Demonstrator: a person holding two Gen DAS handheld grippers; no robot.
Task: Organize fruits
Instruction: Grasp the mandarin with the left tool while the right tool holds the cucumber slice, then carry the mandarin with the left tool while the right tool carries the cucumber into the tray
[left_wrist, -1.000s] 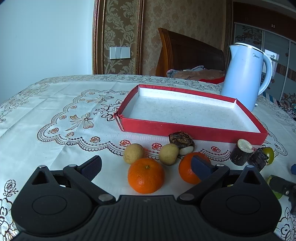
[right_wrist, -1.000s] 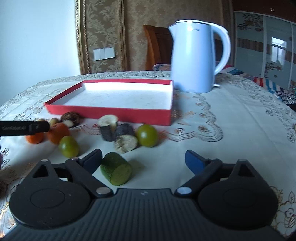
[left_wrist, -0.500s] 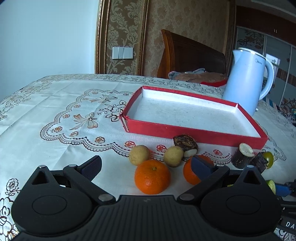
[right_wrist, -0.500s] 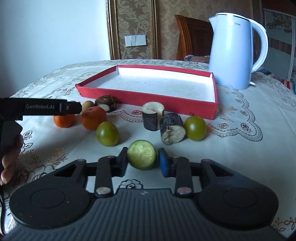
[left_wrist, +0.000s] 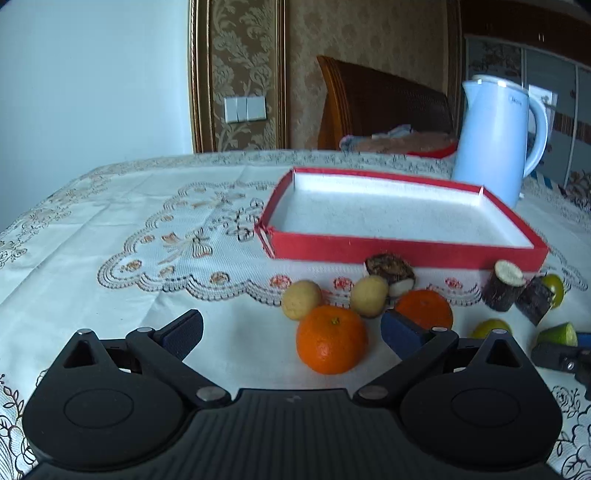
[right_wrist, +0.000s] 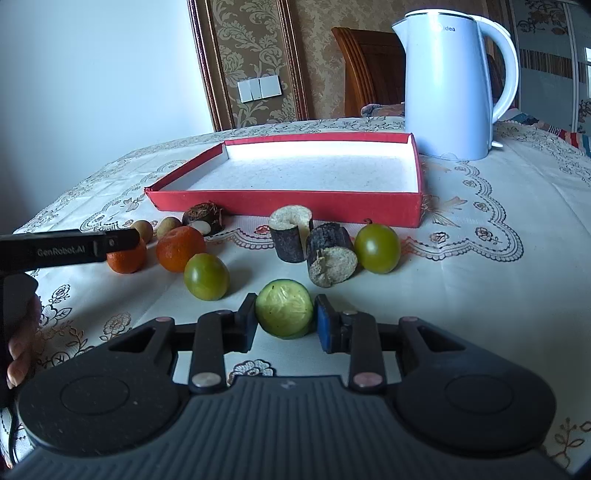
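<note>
Cucumber piece (right_wrist: 284, 312) clamped between right gripper (right_wrist: 285, 325) fingers; left gripper (left_wrist: 291, 329) fingers spread wide, holding nothing

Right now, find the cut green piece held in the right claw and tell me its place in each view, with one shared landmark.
Left wrist view: the cut green piece sits at the far right edge, low, beside the blue tip of the right claw.
Right wrist view: the cut green piece is centre, low, pinched in the right claw.
Shared landmark: the red tray, with the fruit in front of it.
</note>
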